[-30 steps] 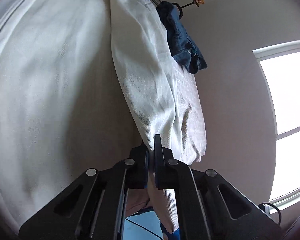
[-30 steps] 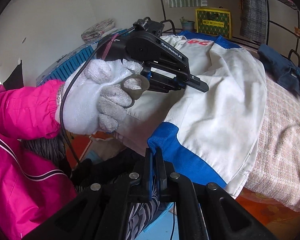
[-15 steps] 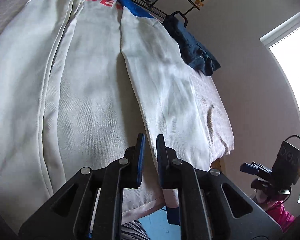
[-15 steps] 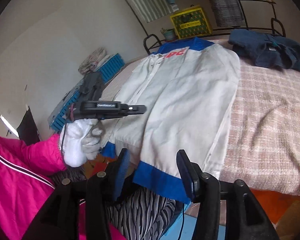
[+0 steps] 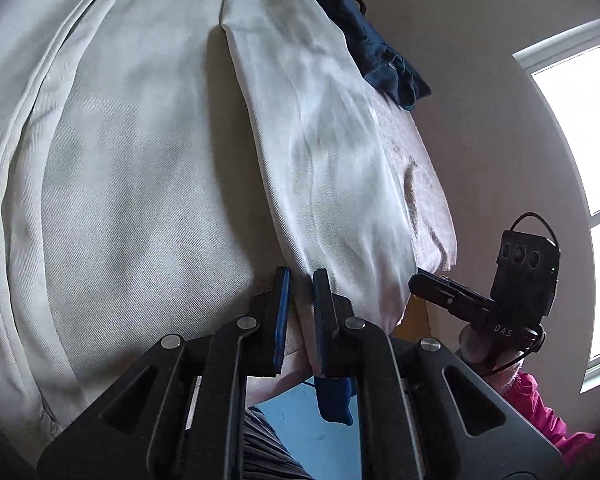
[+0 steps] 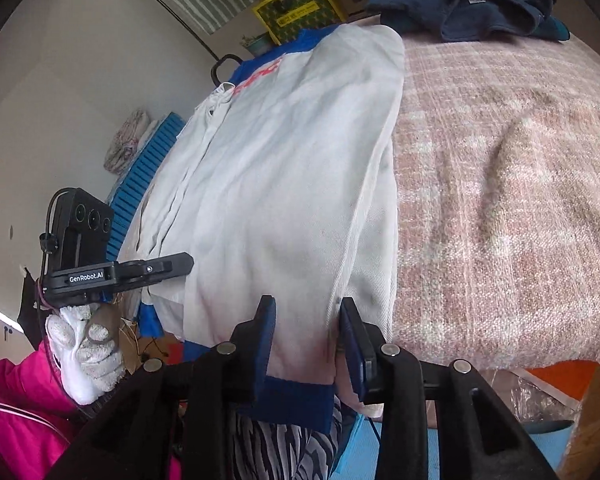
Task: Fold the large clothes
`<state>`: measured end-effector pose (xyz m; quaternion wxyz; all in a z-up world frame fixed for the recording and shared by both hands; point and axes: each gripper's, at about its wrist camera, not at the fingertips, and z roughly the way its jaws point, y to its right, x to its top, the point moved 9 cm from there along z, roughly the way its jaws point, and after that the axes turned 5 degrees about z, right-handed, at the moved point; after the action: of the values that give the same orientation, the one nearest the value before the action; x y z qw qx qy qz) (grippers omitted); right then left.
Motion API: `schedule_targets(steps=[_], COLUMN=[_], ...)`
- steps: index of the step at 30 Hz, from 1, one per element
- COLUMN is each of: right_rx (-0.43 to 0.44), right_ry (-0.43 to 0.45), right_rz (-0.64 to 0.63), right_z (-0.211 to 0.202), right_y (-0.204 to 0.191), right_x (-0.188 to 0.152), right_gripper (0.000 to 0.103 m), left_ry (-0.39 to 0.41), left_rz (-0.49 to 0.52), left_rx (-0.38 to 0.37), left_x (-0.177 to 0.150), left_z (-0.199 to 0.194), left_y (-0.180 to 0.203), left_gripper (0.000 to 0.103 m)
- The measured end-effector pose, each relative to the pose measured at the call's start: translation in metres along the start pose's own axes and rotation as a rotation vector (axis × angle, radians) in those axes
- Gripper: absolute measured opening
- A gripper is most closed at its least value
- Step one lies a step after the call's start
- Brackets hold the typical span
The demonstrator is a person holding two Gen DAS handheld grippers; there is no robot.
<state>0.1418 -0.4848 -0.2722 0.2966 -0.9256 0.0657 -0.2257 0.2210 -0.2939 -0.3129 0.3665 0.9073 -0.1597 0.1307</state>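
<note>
Pink blanket [image 6: 500, 200] under white jacket [image 6: 280, 184], left gripper [image 5: 300, 300] and right gripper [image 6: 306, 332] both parted around hem.

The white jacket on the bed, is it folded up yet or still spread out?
Partly folded: the white jacket lies lengthwise on the bed, one sleeve laid over its body; no crosswise fold.

From my left camera, the left gripper [image 5: 300, 312] sits low in the middle with its fingers a narrow gap apart, and the hem of the white jacket [image 5: 140, 168] runs between them. The jacket fills most of my view, spread flat, with one sleeve [image 5: 332, 168] folded lengthwise over the body and a blue band at its top. A pinkish blanket [image 5: 428, 200] shows just beside the sleeve. Past that lies a dark blue garment [image 5: 380, 64]. The right gripper [image 5: 432, 284] hovers at the jacket's right corner. A bright window [image 5: 580, 140] is at right.
</note>
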Motion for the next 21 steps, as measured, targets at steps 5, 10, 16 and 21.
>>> schedule_targets(steps=[5, 10, 16, 21], right_rx=[-0.050, -0.111, -0.080, -0.023], right_ry=[0.031, 0.040, 0.040, 0.044], right_rz=[-0.008, 0.019, -0.012, 0.051], right_z=[-0.002, -0.024, -0.014, -0.004], right_y=[-0.010, 0.015, 0.012, 0.024], right_x=[0.008, 0.010, 0.010, 0.008], right_gripper=[0.001, 0.001, 0.053, 0.053], left_ry=[0.018, 0.015, 0.052, 0.097], left_rz=[0.046, 0.092, 0.102, 0.106], left_rx=[0.031, 0.052, 0.084, 0.095], left_x=[0.004, -0.002, 0.001, 0.007], left_z=[0.007, 0.014, -0.005, -0.031], left_y=[0.013, 0.027, 0.023, 0.022], left_gripper=[0.007, 0.007, 0.007, 0.007])
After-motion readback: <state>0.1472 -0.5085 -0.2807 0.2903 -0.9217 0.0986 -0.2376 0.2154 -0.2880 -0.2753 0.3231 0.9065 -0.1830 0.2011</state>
